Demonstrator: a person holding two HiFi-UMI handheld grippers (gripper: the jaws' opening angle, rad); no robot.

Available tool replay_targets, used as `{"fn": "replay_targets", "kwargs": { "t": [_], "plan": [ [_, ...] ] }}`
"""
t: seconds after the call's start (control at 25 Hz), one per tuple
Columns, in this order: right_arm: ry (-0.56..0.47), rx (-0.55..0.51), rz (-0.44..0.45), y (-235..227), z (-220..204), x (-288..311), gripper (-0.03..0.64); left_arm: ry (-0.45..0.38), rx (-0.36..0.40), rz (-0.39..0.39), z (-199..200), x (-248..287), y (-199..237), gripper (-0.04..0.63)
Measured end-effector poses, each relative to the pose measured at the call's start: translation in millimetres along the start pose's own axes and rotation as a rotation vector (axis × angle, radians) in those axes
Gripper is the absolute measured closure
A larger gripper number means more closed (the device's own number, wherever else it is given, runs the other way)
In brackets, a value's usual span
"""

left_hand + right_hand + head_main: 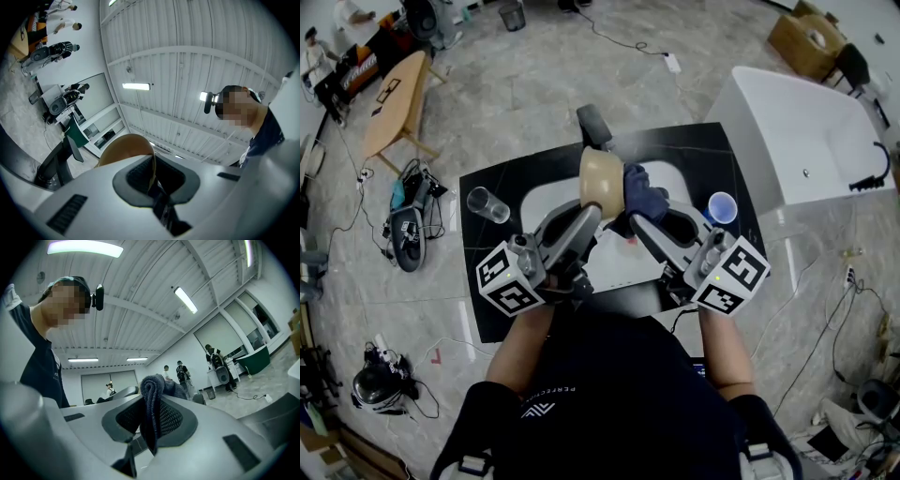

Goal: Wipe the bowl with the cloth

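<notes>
The tan bowl is held on edge above the white basin of the black table, with the dark blue cloth against its right side. The head view alone shows them meeting, plus a clear glass at the table's left and a blue cup at its right. Only the gripper views show the grips: the left gripper pinches the bowl's thin rim, and the right gripper clamps a fold of cloth.
</notes>
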State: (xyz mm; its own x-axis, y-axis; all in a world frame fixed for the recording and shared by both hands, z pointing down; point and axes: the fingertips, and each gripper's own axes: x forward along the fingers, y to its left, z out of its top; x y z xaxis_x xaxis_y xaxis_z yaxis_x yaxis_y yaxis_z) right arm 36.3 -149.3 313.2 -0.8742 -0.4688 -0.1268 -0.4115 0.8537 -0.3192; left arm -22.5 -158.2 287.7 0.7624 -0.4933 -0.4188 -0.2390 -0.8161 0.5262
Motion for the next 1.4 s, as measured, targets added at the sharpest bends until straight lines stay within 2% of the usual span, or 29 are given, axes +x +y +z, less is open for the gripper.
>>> {"fn": "replay_targets", "kwargs": {
  "t": [0.24,0.52,0.76,1.16,1.4],
  "plan": [
    [-0.008,0.017,0.041,6.2,2.6,-1.7,0.535,0.017,0.012,0.021,-2.6,0.3,4.1,0.577],
    [-0.019,0.031,0.042,7.2,6.7,-0.9,0.535,0.038,0.016,0.029,-6.0,-0.4,8.0,0.577],
    [-0.023,0.033,0.014,2.9,7.8,-3.5,0.535,0.051,0.014,0.059,-10.2,-2.8,13.2,0.577],
    [-0.069,0.041,-0.05,-6.7,14.9,-9.7,0.534,0.072,0.014,0.161,-13.9,-11.7,29.3,0.577],
    [-0.065,0.038,-0.079,-12.0,8.4,-9.3,0.534,0.132,0.076,0.215,-23.9,-14.5,35.5,0.577]
  ]
}}
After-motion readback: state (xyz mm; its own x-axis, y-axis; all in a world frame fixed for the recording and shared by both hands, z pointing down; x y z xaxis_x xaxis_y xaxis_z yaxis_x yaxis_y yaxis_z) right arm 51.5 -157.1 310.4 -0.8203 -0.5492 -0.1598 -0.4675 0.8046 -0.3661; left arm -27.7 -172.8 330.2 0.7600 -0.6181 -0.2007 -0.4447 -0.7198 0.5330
